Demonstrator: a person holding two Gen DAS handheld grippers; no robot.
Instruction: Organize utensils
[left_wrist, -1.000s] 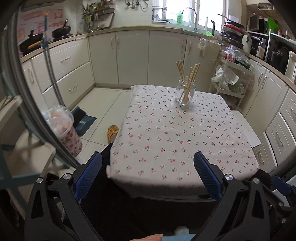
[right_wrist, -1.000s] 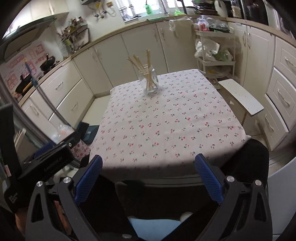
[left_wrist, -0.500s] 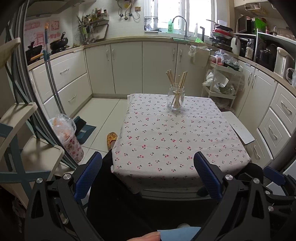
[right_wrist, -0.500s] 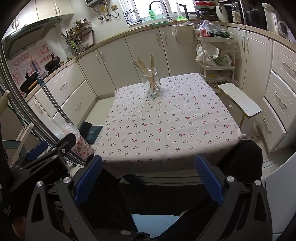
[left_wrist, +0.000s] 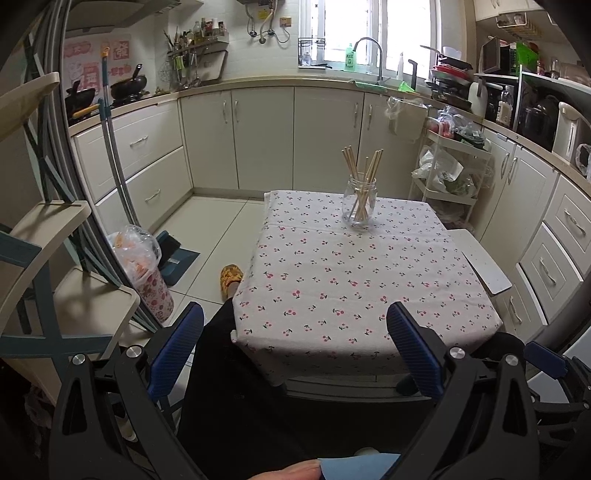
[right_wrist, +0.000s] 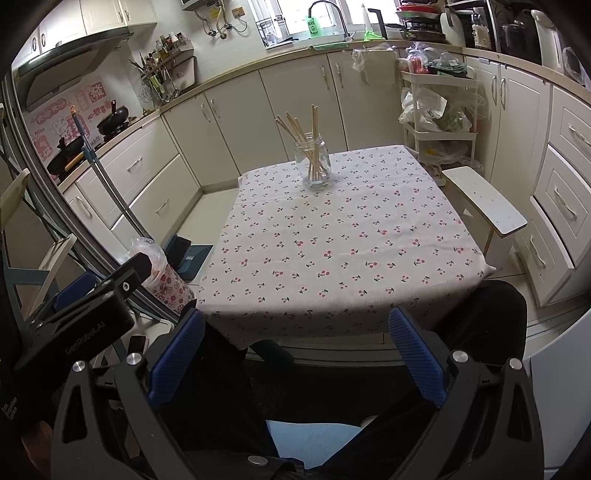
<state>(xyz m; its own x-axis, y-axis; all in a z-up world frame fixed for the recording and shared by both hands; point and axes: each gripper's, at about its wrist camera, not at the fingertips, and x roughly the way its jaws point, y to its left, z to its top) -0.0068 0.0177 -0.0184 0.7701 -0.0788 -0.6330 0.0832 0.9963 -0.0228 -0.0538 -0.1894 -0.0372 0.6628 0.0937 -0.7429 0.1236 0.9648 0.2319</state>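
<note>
A clear glass jar (left_wrist: 359, 203) (right_wrist: 313, 159) stands near the far edge of the table (left_wrist: 369, 288) (right_wrist: 343, 243), which wears a cherry-print cloth. Several wooden chopsticks (left_wrist: 364, 166) (right_wrist: 301, 127) lean upright inside the jar. My left gripper (left_wrist: 294, 334) is held back past the table's near edge, open, with nothing between its blue pads (left_wrist: 177, 347). My right gripper (right_wrist: 295, 339) is likewise open and empty, short of the near edge. The left gripper's body (right_wrist: 81, 306) shows at the left of the right wrist view.
A white stool (left_wrist: 484, 266) (right_wrist: 484, 203) stands beside the table's right side. A bagged bin (left_wrist: 144, 266) and a mop pole (left_wrist: 114, 147) are on the left, with a folding shelf (left_wrist: 55, 295) nearer. Cabinets ring the room. The person's dark-clad legs (left_wrist: 258, 387) are below the grippers.
Both grippers have pulled back and up from the table, so the jar and table look smaller and more of the kitchen shows. Both stayed open.
</note>
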